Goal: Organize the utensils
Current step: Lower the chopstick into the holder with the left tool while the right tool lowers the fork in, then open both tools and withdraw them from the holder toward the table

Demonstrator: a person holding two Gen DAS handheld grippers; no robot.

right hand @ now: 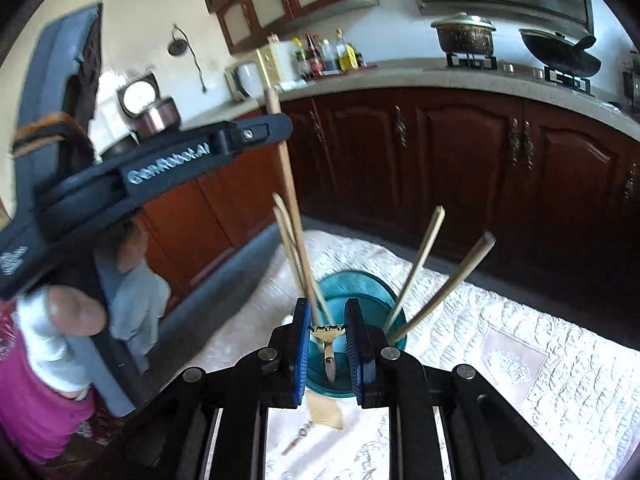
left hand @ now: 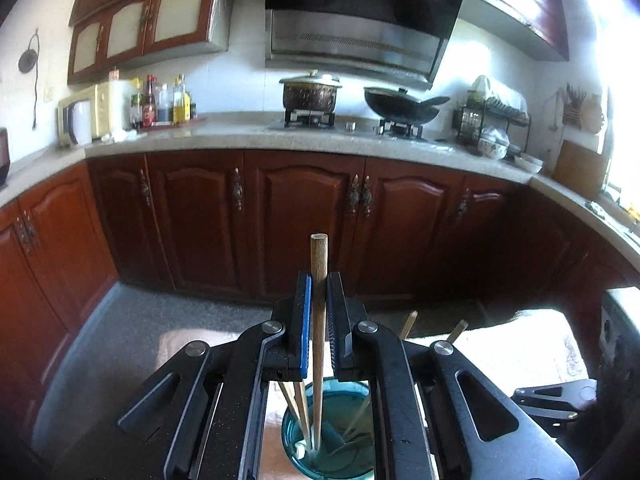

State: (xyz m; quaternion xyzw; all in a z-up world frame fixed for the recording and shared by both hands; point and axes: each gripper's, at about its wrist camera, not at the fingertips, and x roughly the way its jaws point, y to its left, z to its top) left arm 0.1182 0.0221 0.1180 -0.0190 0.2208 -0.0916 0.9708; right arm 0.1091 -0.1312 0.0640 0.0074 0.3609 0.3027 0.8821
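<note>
A teal glass cup (right hand: 352,292) stands on a white quilted cloth (right hand: 520,320) and holds several wooden utensils. My left gripper (left hand: 318,280) is shut on a long wooden stick (left hand: 319,264), held upright with its lower end inside the cup (left hand: 332,440). In the right wrist view the left gripper (right hand: 256,136) is above and left of the cup, gripping the stick (right hand: 286,168). My right gripper (right hand: 328,330) is shut on the head of a small wooden fork (right hand: 328,334), right at the cup's near rim. Two more wooden handles (right hand: 420,264) lean out to the right.
Dark wooden cabinets (left hand: 304,216) and a stone countertop (left hand: 240,136) ring the room. A pot (left hand: 310,92), a wok (left hand: 404,106), bottles (left hand: 160,100) and a dish rack (left hand: 492,124) stand on the counter. The person's hand and pink sleeve (right hand: 40,360) are at the left.
</note>
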